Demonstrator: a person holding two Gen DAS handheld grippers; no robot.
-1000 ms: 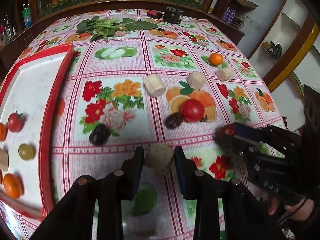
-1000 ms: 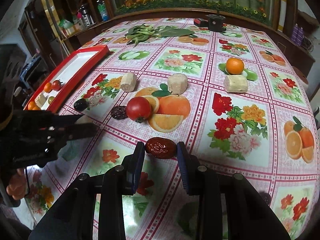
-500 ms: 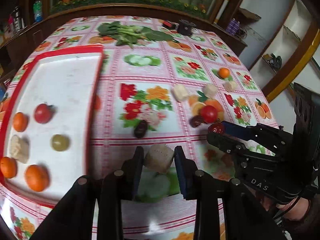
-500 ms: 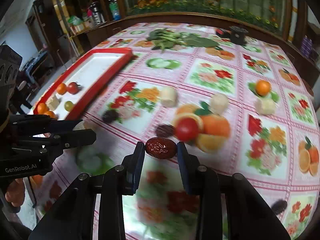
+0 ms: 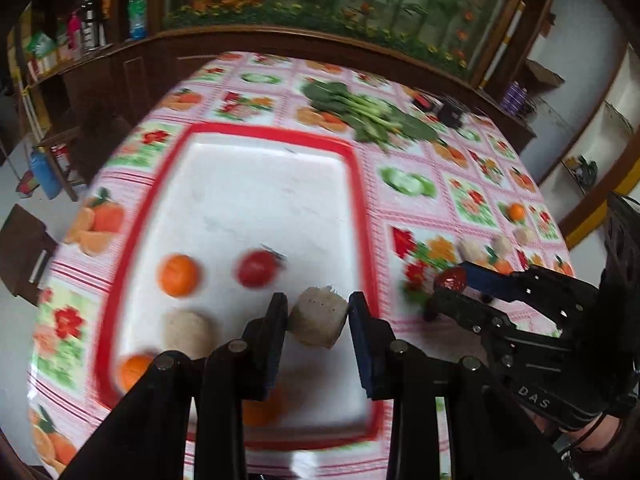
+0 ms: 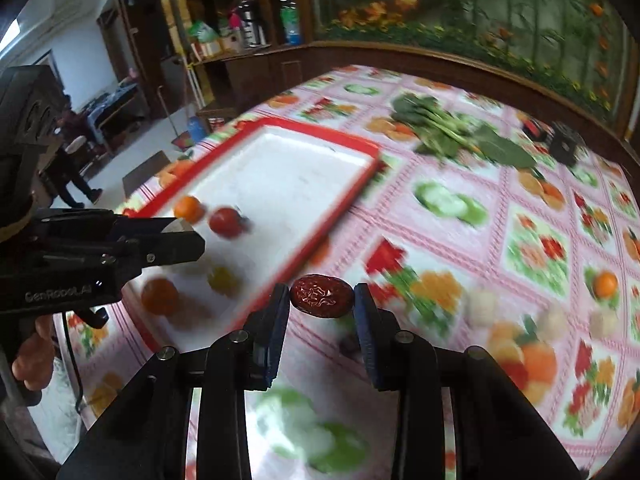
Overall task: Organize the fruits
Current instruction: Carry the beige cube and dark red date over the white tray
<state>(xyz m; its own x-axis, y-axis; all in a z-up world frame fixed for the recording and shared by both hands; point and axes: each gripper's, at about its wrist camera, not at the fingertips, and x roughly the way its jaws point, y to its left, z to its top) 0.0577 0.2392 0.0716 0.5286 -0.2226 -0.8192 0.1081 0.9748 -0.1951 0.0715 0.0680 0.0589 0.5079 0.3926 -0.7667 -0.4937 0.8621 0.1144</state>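
Red-rimmed and white inside, the tray [image 5: 362, 200] lay on the flowered tablecloth [image 5: 472, 200] and serves as the landmark. Directly above its near half, the left gripper [image 5: 318, 318] pinched a pale, fibrous chunk [image 5: 318, 320] between its two pads, clear of the tray floor. On the tray beyond the chunk sat a red tomato [image 5: 258, 268] with an orange [image 5: 178, 275] beside it; nearer the camera lay another pale chunk [image 5: 188, 332] and one more orange [image 5: 134, 370], partly hidden behind the fingers.

Just outside the tray's right rim, the right gripper [image 6: 321, 298] was closed on a wrinkled red date [image 6: 322, 295], held above the cloth. Leafy greens [image 6: 448, 128] lay past the tray's far corner. Well to the right of the tray, an orange [image 6: 605, 284] and some blurred pale pieces [image 6: 482, 304] rested on the cloth.
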